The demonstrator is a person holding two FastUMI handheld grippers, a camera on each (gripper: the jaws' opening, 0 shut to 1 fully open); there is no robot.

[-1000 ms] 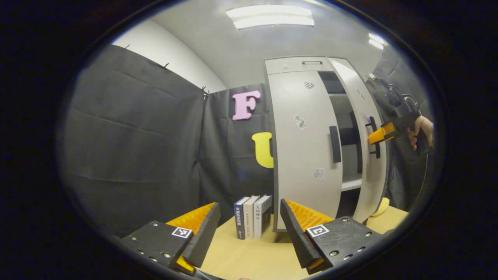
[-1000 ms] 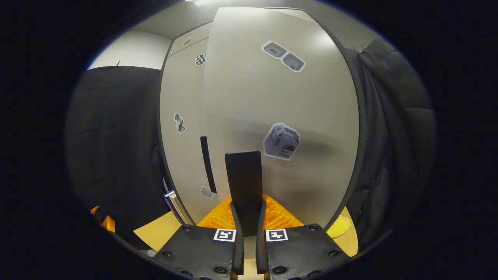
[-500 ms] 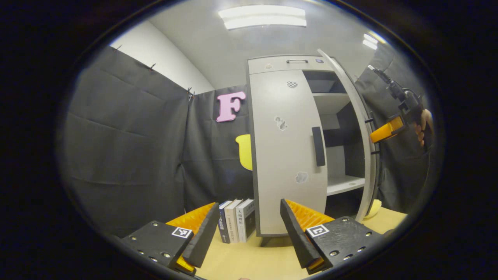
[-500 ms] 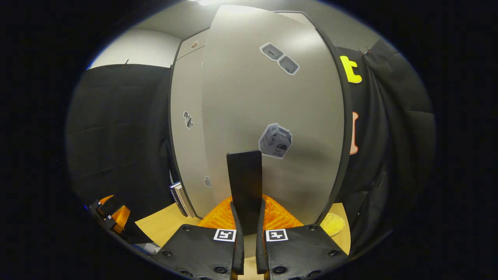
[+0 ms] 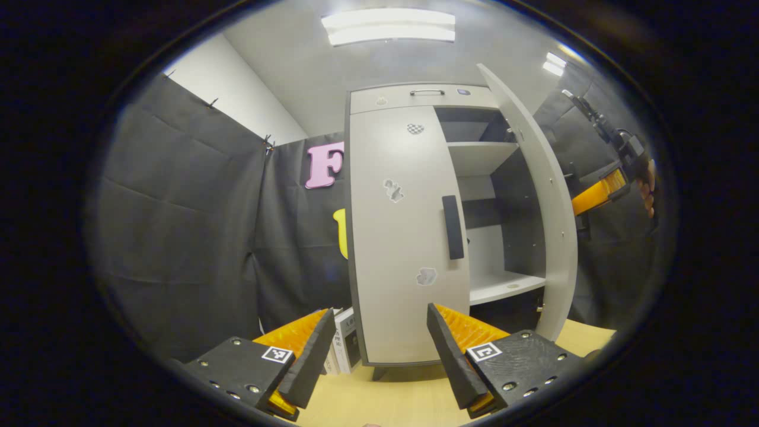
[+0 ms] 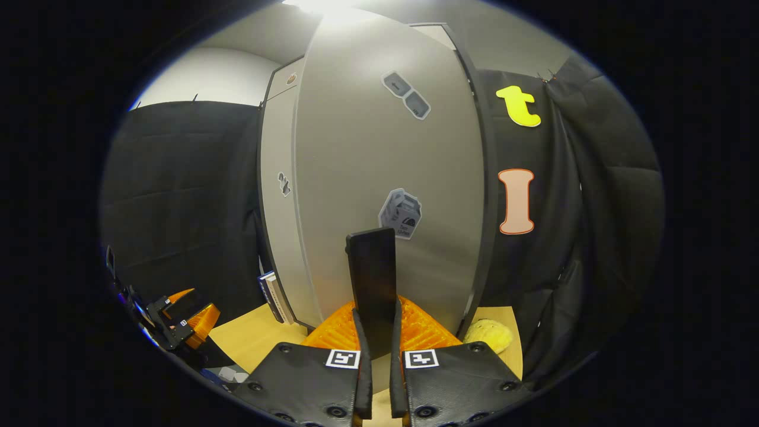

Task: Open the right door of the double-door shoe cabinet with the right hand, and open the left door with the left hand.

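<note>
On the wooden desk (image 5: 391,403), right gripper (image 6: 376,332) fingers clamp the grey cabinet's right door (image 6: 385,178) black handle (image 6: 372,279); left gripper (image 5: 379,350) fingers spread, empty.

Even, fairly bright indoor light comes from a ceiling light panel (image 5: 388,26) high above the left gripper (image 5: 375,356), with a smaller second panel (image 5: 555,60) up and to the right of the fingers. In the right gripper view, a white glare patch blows out the top of the open right door (image 6: 379,154), far above the right gripper (image 6: 376,332); the door fades to a soft grey shadow just above the fingertips. The open cabinet interior (image 5: 504,201), beyond the right finger in the left gripper view, is dim. Straight edges bow strongly outward toward the rims of both views, where detail softens and darkens. The fingers themselves look sharp.
</note>
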